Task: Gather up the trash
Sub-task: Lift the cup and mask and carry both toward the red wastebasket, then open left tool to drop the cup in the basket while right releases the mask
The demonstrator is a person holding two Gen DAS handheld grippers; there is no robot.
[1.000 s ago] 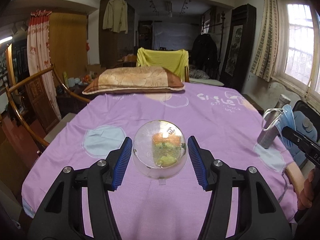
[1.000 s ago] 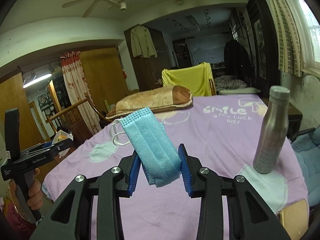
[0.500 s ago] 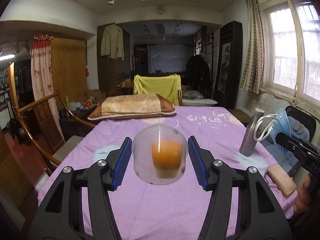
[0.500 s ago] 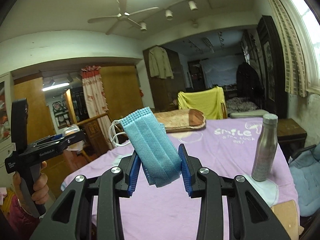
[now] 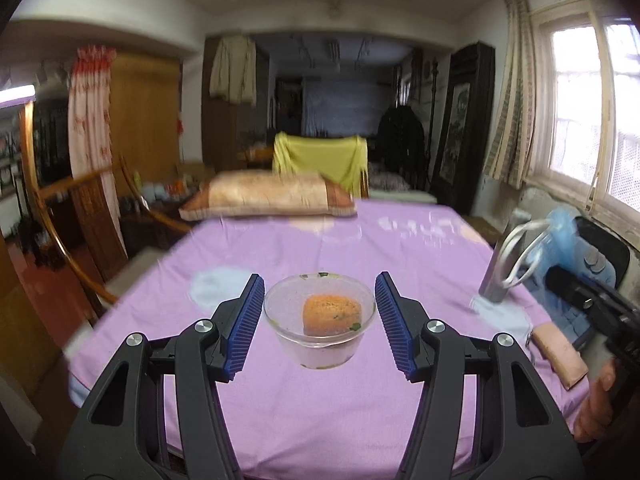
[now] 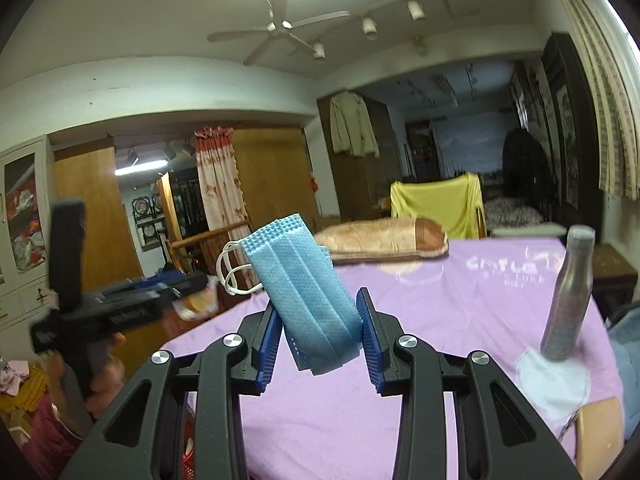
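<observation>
Each hand-held gripper (image 5: 319,326) (image 6: 319,336) has black plastic arms, silver screws and blue ribbed pads (image 5: 245,324); lettering on one looks blurred.

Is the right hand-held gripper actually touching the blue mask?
Touching. The right wrist view shows the right hand-held gripper with both blue pads pressed against the folded blue mask, holding it above the table.

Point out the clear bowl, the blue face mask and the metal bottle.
clear bowl (image 5: 320,344): left wrist view, front wall.
blue face mask (image 6: 308,288): right wrist view, pleated middle.
metal bottle (image 6: 568,304): right wrist view, body.
</observation>
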